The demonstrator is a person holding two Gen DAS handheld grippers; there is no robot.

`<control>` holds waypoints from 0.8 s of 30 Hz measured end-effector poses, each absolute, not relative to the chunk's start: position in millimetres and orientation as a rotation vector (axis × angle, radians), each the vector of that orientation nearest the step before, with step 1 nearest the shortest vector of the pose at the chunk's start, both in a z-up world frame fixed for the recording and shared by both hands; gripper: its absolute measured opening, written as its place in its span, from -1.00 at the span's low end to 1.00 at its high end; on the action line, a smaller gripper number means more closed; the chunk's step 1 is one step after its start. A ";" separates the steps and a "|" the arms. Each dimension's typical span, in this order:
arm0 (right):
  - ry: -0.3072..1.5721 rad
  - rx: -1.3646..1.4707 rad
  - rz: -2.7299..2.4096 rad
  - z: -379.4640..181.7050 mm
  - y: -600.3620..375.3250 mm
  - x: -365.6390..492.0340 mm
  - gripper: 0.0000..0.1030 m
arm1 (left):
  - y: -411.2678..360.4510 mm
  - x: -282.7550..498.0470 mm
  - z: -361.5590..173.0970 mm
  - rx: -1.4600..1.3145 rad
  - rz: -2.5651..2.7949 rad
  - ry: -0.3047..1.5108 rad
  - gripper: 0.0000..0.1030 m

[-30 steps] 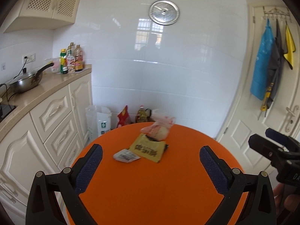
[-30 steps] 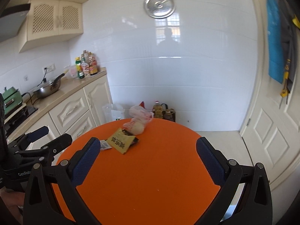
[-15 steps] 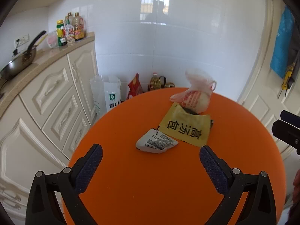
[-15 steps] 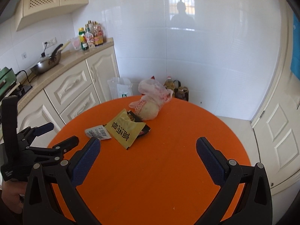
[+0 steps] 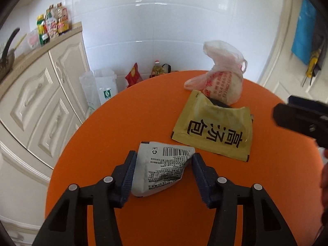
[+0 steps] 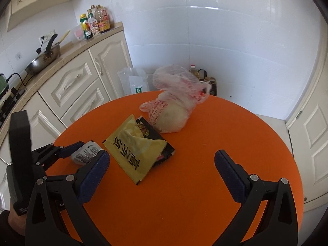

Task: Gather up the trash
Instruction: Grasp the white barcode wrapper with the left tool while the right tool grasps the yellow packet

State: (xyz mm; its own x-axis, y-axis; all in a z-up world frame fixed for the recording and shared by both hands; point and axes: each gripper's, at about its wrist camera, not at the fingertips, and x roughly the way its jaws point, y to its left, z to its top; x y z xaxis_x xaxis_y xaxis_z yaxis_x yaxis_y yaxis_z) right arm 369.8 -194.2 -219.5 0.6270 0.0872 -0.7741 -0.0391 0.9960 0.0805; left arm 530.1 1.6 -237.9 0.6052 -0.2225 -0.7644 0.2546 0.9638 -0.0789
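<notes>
On the round orange table [image 5: 131, 119] lies a crumpled white wrapper with a barcode [image 5: 162, 166]. My left gripper [image 5: 163, 157] has a pad touching each side of it, and its jaws are closing. To the right is a yellow packet [image 5: 215, 127], with a tied pink plastic bag [image 5: 223, 82] behind it. In the right wrist view my right gripper [image 6: 162, 157] hovers open over the table [image 6: 225, 127], its left finger next to the yellow packet [image 6: 135, 149]. It holds nothing. The left gripper [image 6: 84, 150] and wrapper [image 6: 88, 153] show at its left, and the bag [image 6: 174, 110] is farther back.
Cream cabinets [image 6: 75, 82] and a counter with a pan [image 6: 43, 59] and bottles [image 6: 94, 22] run along the left. A white bag [image 5: 102, 86] and bottles [image 5: 157, 69] stand on the floor behind the table. A white door [image 6: 315, 127] is on the right.
Both grippers came down and forward toward the table. The left gripper's jaws went from wide open to closed in around the white wrapper.
</notes>
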 end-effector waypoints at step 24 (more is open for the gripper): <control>1.014 -0.147 0.249 -266.6 -134.5 408.3 0.23 | 14.8 561.3 -250.5 -0.116 -0.176 0.870 -0.24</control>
